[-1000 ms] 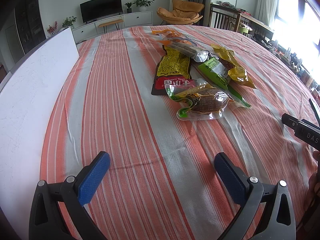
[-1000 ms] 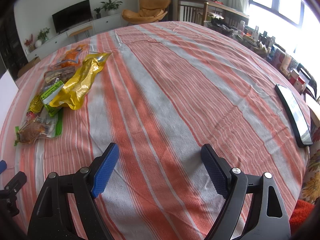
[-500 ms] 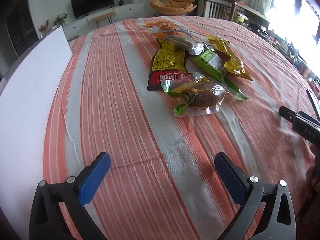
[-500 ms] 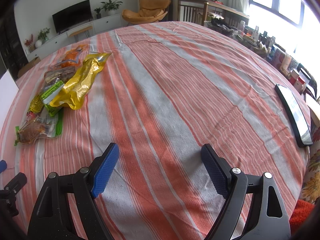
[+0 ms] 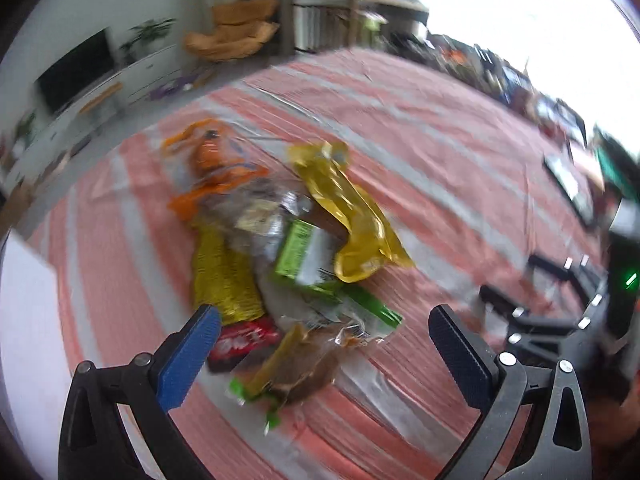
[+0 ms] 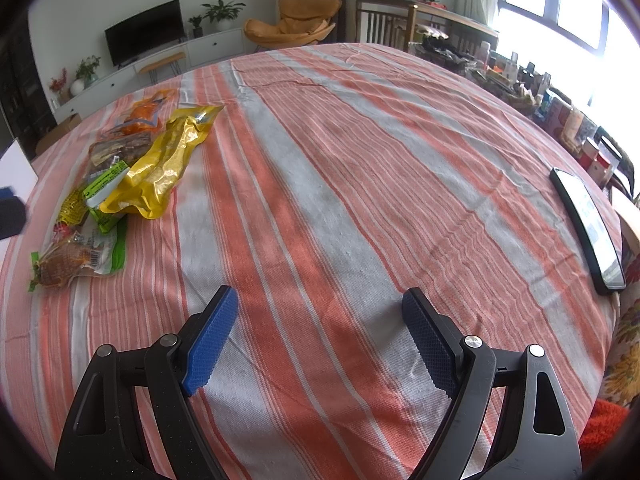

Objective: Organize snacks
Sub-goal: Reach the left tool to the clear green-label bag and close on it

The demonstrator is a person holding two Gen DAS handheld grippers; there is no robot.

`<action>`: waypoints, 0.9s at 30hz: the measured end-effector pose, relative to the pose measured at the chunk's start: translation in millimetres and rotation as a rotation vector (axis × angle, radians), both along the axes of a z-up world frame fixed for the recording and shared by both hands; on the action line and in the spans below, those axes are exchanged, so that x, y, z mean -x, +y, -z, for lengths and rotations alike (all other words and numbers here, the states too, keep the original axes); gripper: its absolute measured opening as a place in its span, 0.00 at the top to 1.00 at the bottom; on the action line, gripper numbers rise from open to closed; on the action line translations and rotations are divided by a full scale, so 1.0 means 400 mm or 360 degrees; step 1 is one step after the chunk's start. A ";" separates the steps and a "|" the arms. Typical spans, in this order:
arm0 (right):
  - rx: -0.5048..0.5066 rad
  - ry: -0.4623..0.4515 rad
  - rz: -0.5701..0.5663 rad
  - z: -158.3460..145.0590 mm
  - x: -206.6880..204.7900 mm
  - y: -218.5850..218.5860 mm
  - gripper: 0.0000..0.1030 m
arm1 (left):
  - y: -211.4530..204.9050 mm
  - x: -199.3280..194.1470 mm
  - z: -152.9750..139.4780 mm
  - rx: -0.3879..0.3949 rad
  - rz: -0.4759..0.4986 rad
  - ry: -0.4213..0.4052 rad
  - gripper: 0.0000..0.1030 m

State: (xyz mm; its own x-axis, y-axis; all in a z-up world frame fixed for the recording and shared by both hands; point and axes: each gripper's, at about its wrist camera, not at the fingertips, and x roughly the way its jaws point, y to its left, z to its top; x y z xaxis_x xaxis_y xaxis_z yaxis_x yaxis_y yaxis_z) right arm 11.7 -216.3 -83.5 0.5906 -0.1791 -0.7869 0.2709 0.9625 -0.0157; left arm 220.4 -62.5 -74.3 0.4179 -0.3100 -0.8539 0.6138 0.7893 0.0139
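Observation:
Several snack packs lie in a heap on the striped tablecloth. In the blurred left wrist view my open, empty left gripper hovers just before the clear pack of brown meat, with the gold bag, green pack, yellow-and-red bag and orange pack beyond. In the right wrist view the same heap lies at the far left: meat pack, gold bag. My right gripper is open and empty over bare cloth.
A white board stands at the table's left edge. A black phone lies near the right edge. Bottles and boxes crowd the far right. My right gripper also shows at the right in the left wrist view.
My left gripper has swung quickly forward and to the right, closing in on the snack heap; its view is now blurred. The right gripper has stayed still.

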 end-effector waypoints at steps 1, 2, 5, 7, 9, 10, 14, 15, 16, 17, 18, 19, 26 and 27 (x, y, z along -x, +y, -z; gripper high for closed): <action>0.0000 0.0000 0.0000 0.000 0.000 0.000 0.16 | -0.017 -0.003 0.021 -0.0068 0.0047 0.0018 0.01; -0.0001 0.0000 0.0000 0.000 0.000 0.000 0.16 | -0.032 -0.005 0.051 -0.0148 0.0087 0.0059 0.09; -0.0001 -0.0001 -0.0001 0.000 0.000 0.001 0.16 | -0.038 0.020 0.079 -0.0184 0.0141 0.0200 0.32; 0.0000 0.0000 0.0000 0.000 -0.001 0.001 0.16 | -0.038 0.056 0.065 -0.0129 0.0266 0.0275 0.32; 0.0001 0.0000 0.0001 0.000 -0.001 0.001 0.16 | -0.042 0.079 0.057 -0.0109 0.0347 0.0369 0.32; 0.0001 0.0001 0.0001 0.001 -0.001 0.001 0.15 | -0.047 0.086 0.052 -0.0124 0.0347 0.0342 0.32; -0.0001 0.0000 0.0000 0.001 -0.001 0.001 0.15 | -0.070 0.072 0.077 -0.0233 0.0251 0.0262 0.31; -0.0003 -0.0001 -0.0001 0.001 0.000 0.001 0.15 | -0.074 0.070 0.086 -0.0265 0.0228 0.0242 0.31; -0.0003 -0.0001 -0.0001 0.000 0.000 0.000 0.15 | -0.080 0.072 0.090 -0.0307 0.0196 0.0210 0.30; -0.0004 -0.0002 -0.0003 0.000 0.000 0.001 0.15 | -0.081 0.071 0.092 -0.0307 0.0162 0.0207 0.30; -0.0006 -0.0003 -0.0004 -0.001 0.001 0.001 0.15 | -0.077 0.071 0.092 -0.0294 0.0115 0.0221 0.38; -0.0007 -0.0004 -0.0005 -0.001 0.001 0.001 0.15 | -0.072 0.075 0.091 -0.0278 0.0079 0.0222 0.47; -0.0006 -0.0004 -0.0004 -0.001 0.001 0.002 0.15 | 0.033 0.167 0.051 -0.0157 -0.0251 0.0141 0.70; -0.0006 -0.0004 -0.0004 -0.001 0.001 0.002 0.15 | 0.067 0.173 0.042 -0.0119 -0.0334 0.0125 0.70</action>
State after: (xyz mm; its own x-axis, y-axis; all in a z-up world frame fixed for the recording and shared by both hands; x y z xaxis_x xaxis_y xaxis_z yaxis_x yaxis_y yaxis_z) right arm 11.3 -215.6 -83.1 0.5929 -0.1742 -0.7862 0.2682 0.9633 -0.0112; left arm 151.2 -35.9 -91.2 0.3978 -0.1580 -0.9037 0.4381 0.8982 0.0358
